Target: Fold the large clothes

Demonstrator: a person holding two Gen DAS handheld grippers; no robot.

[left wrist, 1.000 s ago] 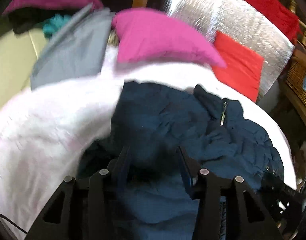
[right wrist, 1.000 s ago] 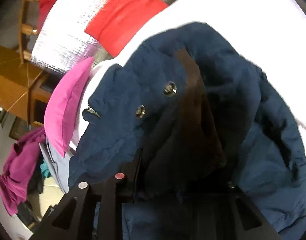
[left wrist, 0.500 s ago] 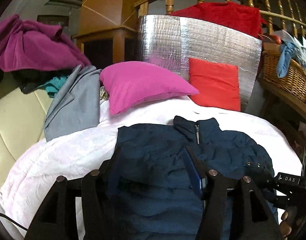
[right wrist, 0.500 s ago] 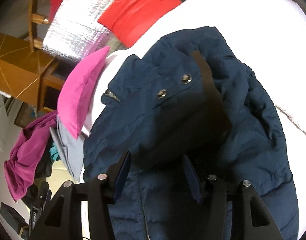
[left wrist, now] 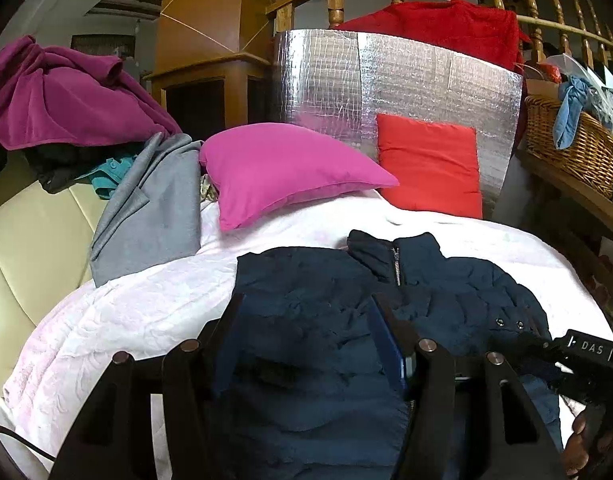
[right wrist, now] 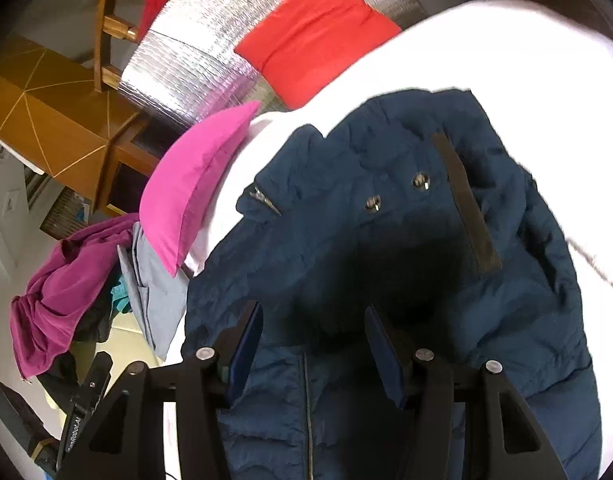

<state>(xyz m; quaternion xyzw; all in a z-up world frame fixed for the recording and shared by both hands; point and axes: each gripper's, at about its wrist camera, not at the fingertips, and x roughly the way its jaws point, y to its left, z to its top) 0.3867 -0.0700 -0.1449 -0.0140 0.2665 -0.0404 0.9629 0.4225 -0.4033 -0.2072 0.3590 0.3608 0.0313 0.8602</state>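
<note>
Navy jacket (left wrist: 338, 312) spread on white bed cover (left wrist: 146, 304), collar and zipper toward pillows. Wicker basket (left wrist: 574, 148) seen from left wrist only; black strip (right wrist: 464, 204) on jacket from right wrist only. Two snaps (right wrist: 396, 191), two pillows: pink pillow (left wrist: 282, 172), red pillow (left wrist: 430, 168). Left hand-held gripper (left wrist: 306, 320) and right hand-held gripper (right wrist: 314, 328) both released, jaws apart over fabric. Grey garment (left wrist: 154, 204) beside.

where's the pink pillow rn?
Left wrist view: the pink pillow lies at the bed's far end, upper centre, between the grey garment on its left and the red cushion on its right.
</note>
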